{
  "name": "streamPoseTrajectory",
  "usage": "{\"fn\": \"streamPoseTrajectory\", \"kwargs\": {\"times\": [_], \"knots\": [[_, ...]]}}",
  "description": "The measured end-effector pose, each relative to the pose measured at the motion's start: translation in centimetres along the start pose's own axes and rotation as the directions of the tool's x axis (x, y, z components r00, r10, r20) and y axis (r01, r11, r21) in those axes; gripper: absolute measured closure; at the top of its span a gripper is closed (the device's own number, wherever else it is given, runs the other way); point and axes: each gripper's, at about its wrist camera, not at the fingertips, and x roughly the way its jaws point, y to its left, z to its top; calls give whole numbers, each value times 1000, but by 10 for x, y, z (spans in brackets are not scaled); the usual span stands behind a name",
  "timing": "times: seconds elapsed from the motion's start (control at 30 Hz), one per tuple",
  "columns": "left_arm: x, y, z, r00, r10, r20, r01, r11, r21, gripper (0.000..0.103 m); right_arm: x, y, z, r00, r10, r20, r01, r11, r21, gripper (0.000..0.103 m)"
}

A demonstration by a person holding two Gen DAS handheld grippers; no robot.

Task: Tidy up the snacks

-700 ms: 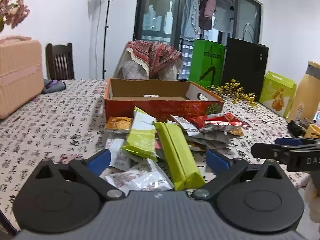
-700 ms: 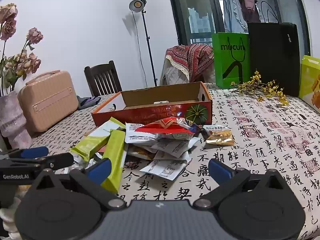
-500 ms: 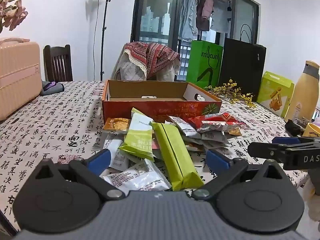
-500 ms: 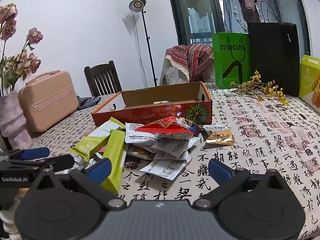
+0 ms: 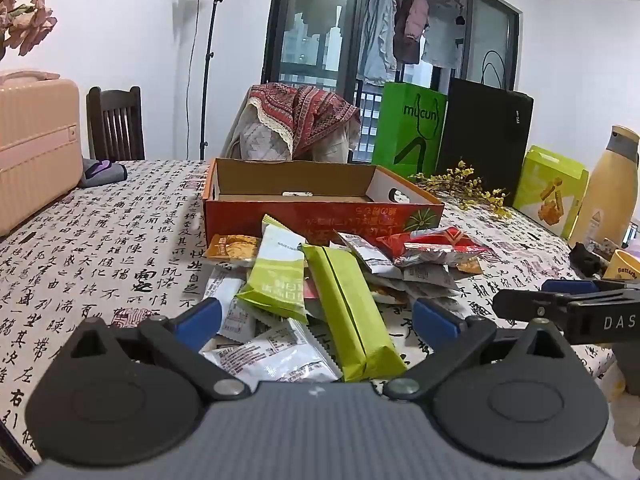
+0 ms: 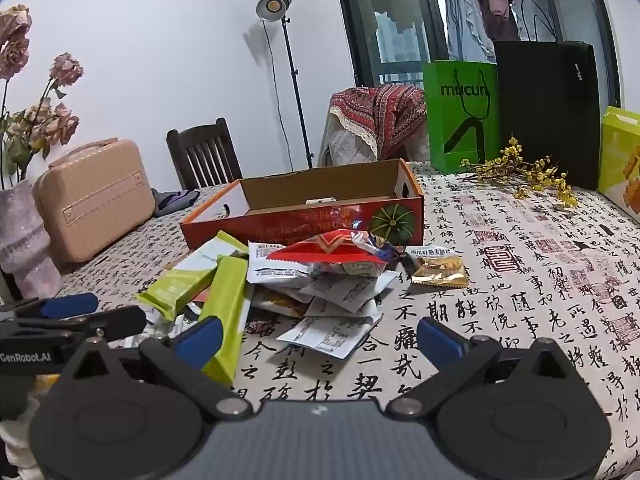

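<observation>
snacks (image 5: 320, 292) before orange box (image 5: 320, 216), green "mucun" bag (image 5: 412, 128) behind

Your left wrist cam sits low at the table's near edge, tilted slightly down, close over the snack pile (image 5: 332, 280), facing the box (image 5: 320, 216). Your right wrist cam looks from further right, same tilt, pile (image 6: 320, 276) off to its left. Both share pile, box, green bag (image 5: 412, 128) and lamp (image 6: 276, 4).

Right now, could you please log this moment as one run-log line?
left gripper: open, empty | right gripper: open, empty | snack pile: on table | box: nearly empty
</observation>
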Motion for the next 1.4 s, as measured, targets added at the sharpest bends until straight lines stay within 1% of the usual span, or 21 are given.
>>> {"fn": "streamPoseTrajectory", "kwargs": {"times": [1.4], "knots": [[1, 0, -1, 1000, -1, 3, 1, 1000, -8, 0, 2, 1, -1, 1000, 5, 0, -5, 1000, -2, 0]]}}
